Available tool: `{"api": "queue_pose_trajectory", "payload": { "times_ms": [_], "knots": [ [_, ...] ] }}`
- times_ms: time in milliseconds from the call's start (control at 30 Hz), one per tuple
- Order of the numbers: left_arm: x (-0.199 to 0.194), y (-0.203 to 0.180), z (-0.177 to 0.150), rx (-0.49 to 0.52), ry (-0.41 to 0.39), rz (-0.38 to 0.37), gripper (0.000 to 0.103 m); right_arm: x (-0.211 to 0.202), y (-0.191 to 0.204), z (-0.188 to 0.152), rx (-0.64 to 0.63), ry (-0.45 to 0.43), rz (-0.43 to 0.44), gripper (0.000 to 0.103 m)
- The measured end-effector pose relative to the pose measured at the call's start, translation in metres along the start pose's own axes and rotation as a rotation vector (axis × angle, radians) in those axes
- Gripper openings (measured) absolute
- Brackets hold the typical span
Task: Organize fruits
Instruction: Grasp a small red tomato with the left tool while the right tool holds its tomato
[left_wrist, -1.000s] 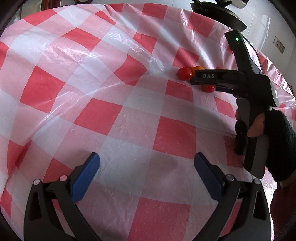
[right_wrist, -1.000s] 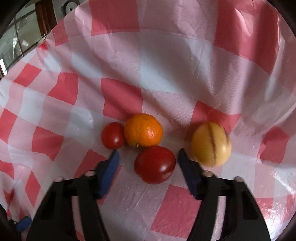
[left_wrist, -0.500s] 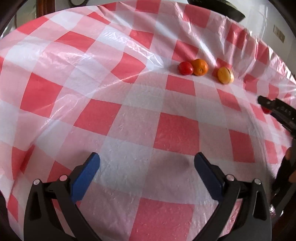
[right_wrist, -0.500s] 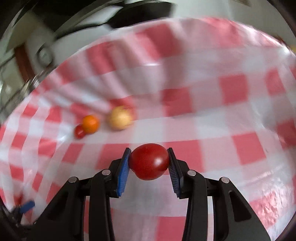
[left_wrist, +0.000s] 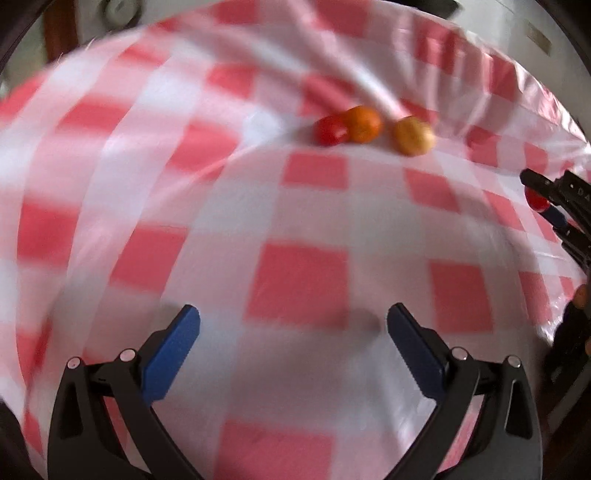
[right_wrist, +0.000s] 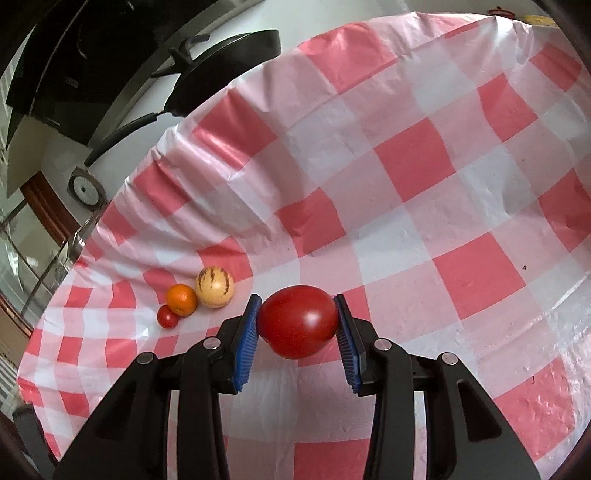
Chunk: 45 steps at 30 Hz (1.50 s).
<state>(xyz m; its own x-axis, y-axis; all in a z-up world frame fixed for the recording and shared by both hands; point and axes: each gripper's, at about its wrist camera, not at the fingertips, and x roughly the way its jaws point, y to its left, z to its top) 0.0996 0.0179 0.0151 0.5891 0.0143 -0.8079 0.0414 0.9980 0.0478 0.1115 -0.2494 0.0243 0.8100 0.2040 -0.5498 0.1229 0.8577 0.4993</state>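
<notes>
My right gripper (right_wrist: 297, 325) is shut on a large red tomato (right_wrist: 297, 320), its blue pads pressing both sides, held above the checked tablecloth. It also shows at the right edge of the left wrist view as the right gripper (left_wrist: 543, 201) with the tomato (left_wrist: 535, 201) between its fingers. Far off to the left lie a small tomato (right_wrist: 167, 316), an orange (right_wrist: 181, 299) and a yellow striped fruit (right_wrist: 214, 287) in a row. The same small tomato (left_wrist: 330, 130), orange (left_wrist: 364, 123) and yellow fruit (left_wrist: 413, 136) lie far ahead of my left gripper (left_wrist: 293, 343), which is open and empty.
A red-and-white checked plastic tablecloth (right_wrist: 424, 166) covers the table, with folds near the fruits. A black pan (right_wrist: 225, 62) sits beyond the table's far edge. A person's hand (left_wrist: 580, 295) shows at the right edge of the left wrist view.
My right gripper shut on the large tomato, lifted it and carried it away from the other fruits to the right. The left gripper shifted a little and stays open.
</notes>
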Motion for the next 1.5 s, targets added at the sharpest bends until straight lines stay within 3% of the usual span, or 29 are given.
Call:
{"api": "queue_pose_trajectory", "payload": {
  "times_ms": [133,333,400,533,567,600,733,1000,1133,1500],
  "knots": [
    [0.027,-0.026,0.038,0.081,-0.031,0.052,0.101,-0.002,-0.001,0.000,-0.002,0.001,0.011,0.040],
    [0.071,-0.017,0.094,0.095,-0.028,0.054,0.082,0.001,0.000,0.000,-0.007,0.011,0.008,0.040],
    [0.082,-0.012,0.110,0.091,-0.030,0.025,0.067,0.003,0.001,0.001,-0.008,0.013,0.008,0.040],
    [0.094,-0.017,0.127,0.120,-0.041,0.020,0.060,0.004,0.001,0.001,-0.014,0.020,0.009,0.040],
    [0.095,-0.020,0.128,0.139,-0.048,0.023,0.051,0.004,0.001,0.001,-0.013,0.020,0.009,0.040],
    [0.095,-0.023,0.127,0.159,-0.056,-0.007,0.036,0.004,0.001,0.001,-0.013,0.020,0.009,0.040],
    [0.083,-0.026,0.116,0.170,-0.084,-0.044,0.035,0.004,0.001,0.001,-0.011,0.020,0.009,0.040],
    [0.025,-0.022,0.045,0.027,-0.124,-0.041,0.035,0.004,0.001,0.001,-0.004,0.015,0.011,0.040],
    [0.012,-0.017,0.027,-0.044,-0.131,-0.047,0.035,0.003,0.001,0.000,-0.001,0.013,0.012,0.040],
    [0.020,-0.001,0.036,-0.133,-0.105,-0.051,0.035,0.003,0.000,0.000,0.005,0.013,0.012,0.040]
  ]
}}
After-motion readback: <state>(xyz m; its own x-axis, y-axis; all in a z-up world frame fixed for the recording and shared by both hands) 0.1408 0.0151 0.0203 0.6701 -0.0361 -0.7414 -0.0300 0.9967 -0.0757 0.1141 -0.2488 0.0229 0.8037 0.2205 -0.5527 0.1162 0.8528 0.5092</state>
